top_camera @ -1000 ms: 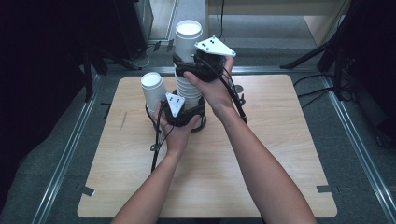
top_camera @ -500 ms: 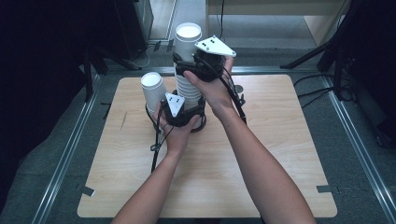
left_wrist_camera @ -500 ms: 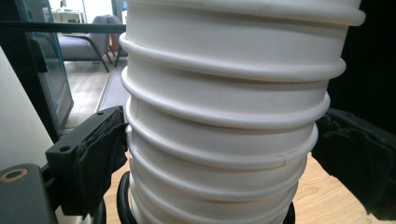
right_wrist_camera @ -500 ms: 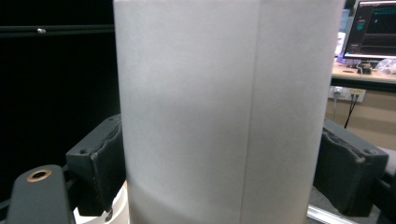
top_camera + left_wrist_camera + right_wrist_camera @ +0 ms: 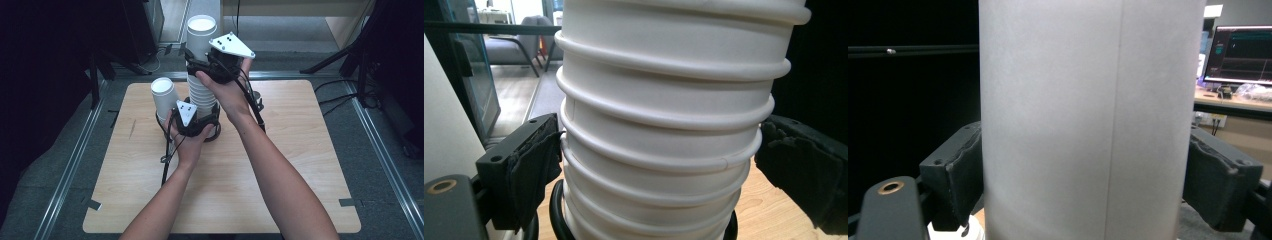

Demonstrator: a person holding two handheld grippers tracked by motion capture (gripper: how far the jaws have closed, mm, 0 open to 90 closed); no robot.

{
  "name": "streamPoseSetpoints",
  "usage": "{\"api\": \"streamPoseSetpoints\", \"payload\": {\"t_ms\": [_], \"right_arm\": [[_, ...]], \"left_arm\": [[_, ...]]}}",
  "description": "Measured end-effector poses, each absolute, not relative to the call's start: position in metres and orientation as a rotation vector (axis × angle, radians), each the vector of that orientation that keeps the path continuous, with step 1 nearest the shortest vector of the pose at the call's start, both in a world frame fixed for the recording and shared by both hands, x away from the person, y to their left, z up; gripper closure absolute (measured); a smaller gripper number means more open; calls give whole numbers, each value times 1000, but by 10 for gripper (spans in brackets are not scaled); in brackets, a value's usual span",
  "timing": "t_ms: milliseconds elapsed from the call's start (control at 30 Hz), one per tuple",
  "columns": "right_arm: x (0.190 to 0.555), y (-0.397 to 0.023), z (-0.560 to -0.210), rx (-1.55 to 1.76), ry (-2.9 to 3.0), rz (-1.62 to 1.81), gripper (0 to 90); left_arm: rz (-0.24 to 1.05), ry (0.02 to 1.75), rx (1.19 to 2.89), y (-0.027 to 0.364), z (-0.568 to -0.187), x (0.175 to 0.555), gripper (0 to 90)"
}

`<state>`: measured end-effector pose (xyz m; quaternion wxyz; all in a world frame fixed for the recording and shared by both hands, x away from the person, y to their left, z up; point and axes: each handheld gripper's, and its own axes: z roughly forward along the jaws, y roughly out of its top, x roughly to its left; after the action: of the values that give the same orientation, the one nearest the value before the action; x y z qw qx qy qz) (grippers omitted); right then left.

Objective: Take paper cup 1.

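Stack (image 5: 200,97) stands mid-table, left gripper (image 5: 192,122) clamped on its lower rims. Right gripper (image 5: 200,62), jaws just closing, is clamped on the top cup (image 5: 201,35), which is not yet lifted clear. One cup (image 5: 164,97) already stands apart at left; many remain nested.

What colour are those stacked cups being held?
White. The stack of cups shows its ringed rims best in the left gripper view.
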<state>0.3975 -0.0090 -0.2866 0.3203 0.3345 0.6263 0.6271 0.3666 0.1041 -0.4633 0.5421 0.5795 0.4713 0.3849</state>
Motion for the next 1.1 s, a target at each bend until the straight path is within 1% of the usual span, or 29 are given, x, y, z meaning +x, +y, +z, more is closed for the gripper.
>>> {"api": "streamPoseSetpoints", "payload": {"t_ms": [300, 633, 733, 833, 867, 1100], "right_arm": [[395, -8, -281, 861, 1602, 1655, 151], [392, -9, -264, 849, 1552, 1673, 154], [389, -12, -258, 849, 1524, 1686, 156], [388, -13, -256, 846, 1519, 1683, 157], [388, -14, -254, 848, 1515, 1686, 158], [383, -22, -242, 851, 1481, 1712, 158]], "left_arm": [[917, 1109, 1380, 107, -462, 364, 65], [902, 1086, 1386, 114, -461, 361, 64], [879, 1091, 1390, 117, -461, 359, 63], [859, 1083, 1398, 120, -460, 358, 44], [853, 1076, 1420, 120, -460, 356, 1], [843, 1059, 1433, 120, -461, 351, 0]]}}
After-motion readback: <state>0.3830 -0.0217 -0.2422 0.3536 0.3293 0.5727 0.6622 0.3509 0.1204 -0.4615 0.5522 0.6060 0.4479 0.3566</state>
